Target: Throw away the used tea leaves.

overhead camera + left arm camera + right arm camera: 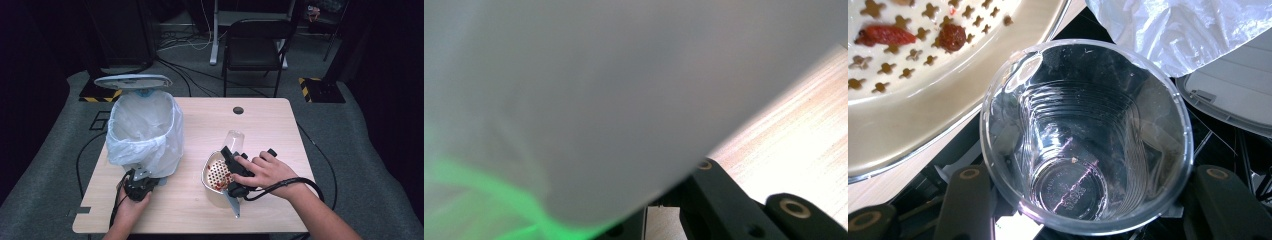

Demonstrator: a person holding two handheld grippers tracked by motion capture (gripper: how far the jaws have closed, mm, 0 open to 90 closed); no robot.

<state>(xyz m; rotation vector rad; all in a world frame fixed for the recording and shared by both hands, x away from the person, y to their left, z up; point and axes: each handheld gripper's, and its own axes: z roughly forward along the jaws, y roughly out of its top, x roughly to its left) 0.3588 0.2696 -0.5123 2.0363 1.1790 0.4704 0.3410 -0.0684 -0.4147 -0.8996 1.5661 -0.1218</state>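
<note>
**Cup held beside the strainer, bin steadied at its foot**

While the right gripper (239, 172) holds a clear plastic cup (234, 139) between its two jaws, the left gripper (138, 186) sits low at the base of the white bin (145, 131) on the left half of the wooden table (270, 125). In the right gripper view the cup (1087, 135) is seen from its open mouth — one jaw pressing on each side of its wall, its bottom bare. Just beside it lies a cream strainer (923, 75) with star-shaped holes and a few red bits on its face; in the high view the strainer (216, 172) rests near the table's front edge, touching or nearly touching the gripper, with the cup pointing away toward the far side.

The bin is lined with a thin white bag (132, 145) that spills over the rim, and its lid (133, 80) stands raised at the back. In the left gripper view the bag (599, 90) hangs blurred close before the camera, so the jaw tips are covered — by the closure they are together, though whether they pinch the bag or the bin's foot cannot be told.
</note>
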